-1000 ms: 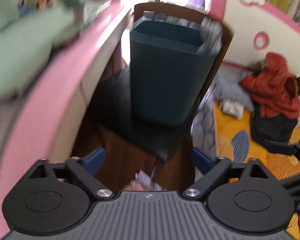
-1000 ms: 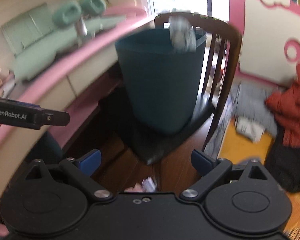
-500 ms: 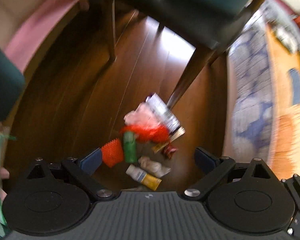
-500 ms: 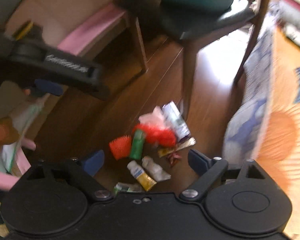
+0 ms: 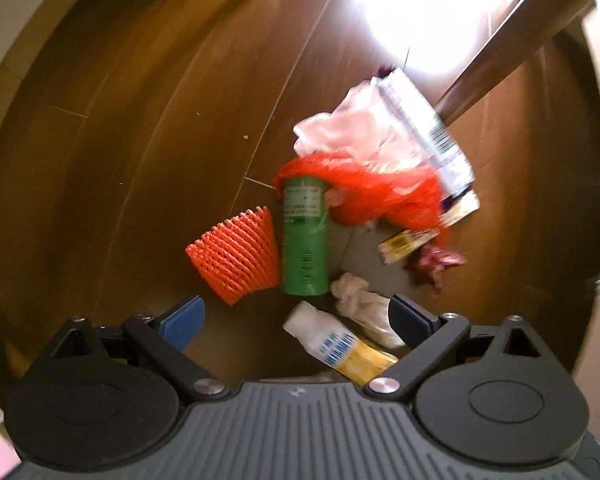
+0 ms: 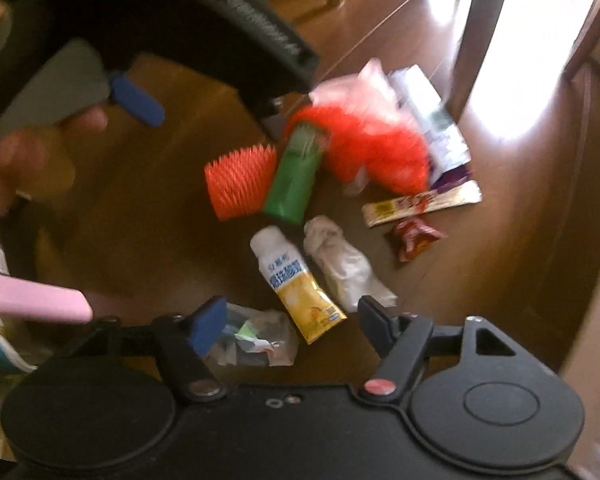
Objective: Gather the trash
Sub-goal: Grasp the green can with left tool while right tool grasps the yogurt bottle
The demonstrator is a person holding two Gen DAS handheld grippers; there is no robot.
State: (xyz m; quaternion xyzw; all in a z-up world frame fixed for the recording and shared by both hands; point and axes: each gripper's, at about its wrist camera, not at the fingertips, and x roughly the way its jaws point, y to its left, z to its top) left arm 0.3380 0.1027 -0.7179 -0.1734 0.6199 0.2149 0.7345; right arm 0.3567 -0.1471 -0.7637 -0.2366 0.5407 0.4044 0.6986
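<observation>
A pile of trash lies on the dark wood floor. It holds a green bottle (image 5: pixel 304 236), an orange foam net (image 5: pixel 236 256), a red plastic bag (image 5: pixel 384 196), a pink bag (image 5: pixel 352 128), a white and yellow bottle (image 5: pixel 336 346), a crumpled tissue (image 5: pixel 360 304), a yellow wrapper (image 5: pixel 404 244) and a red wrapper (image 5: pixel 436 264). My left gripper (image 5: pixel 296 322) is open and empty just above the white and yellow bottle. My right gripper (image 6: pixel 288 322) is open and empty over that bottle (image 6: pixel 296 284), the tissue (image 6: pixel 340 264) and a clear wrapper (image 6: pixel 256 338). The left gripper's body (image 6: pixel 204 28) shows at the upper left of the right wrist view.
A chair leg (image 5: pixel 512 32) stands right behind the pile, with two legs (image 6: pixel 476 36) in the right wrist view. A printed packet (image 5: pixel 428 136) leans by it. A pink edge (image 6: pixel 32 300) sits at the left. Bare floor (image 5: pixel 120 160) lies left of the pile.
Both grippers swung down from facing the dark bin on the chair to the floor, then came closer to the trash pile. Both stayed open and empty.
</observation>
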